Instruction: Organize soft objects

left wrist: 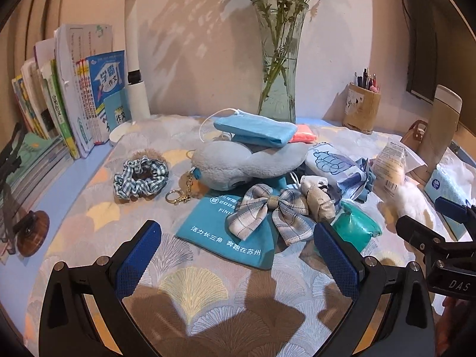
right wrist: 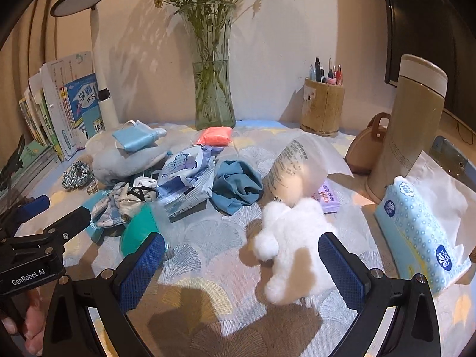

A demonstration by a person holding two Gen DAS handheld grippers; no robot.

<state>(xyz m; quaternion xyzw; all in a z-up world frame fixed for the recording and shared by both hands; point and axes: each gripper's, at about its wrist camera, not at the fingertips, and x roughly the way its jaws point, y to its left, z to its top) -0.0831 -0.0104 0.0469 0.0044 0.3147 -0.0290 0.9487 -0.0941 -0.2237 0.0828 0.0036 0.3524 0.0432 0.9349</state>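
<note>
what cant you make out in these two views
- Dark item under the grey plush: left view, plush covers it.
- Pouch contents and print: right view, blurred.
- Keychain: right view, too small.
- Monitor: both views, cut off by the edge.

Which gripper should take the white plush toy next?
Right. In the right wrist view the white plush toy lies just ahead of the right gripper, partly between its open jaws. The left gripper faces the plaid bow and teal bag, with the toy far off to its side.
</note>
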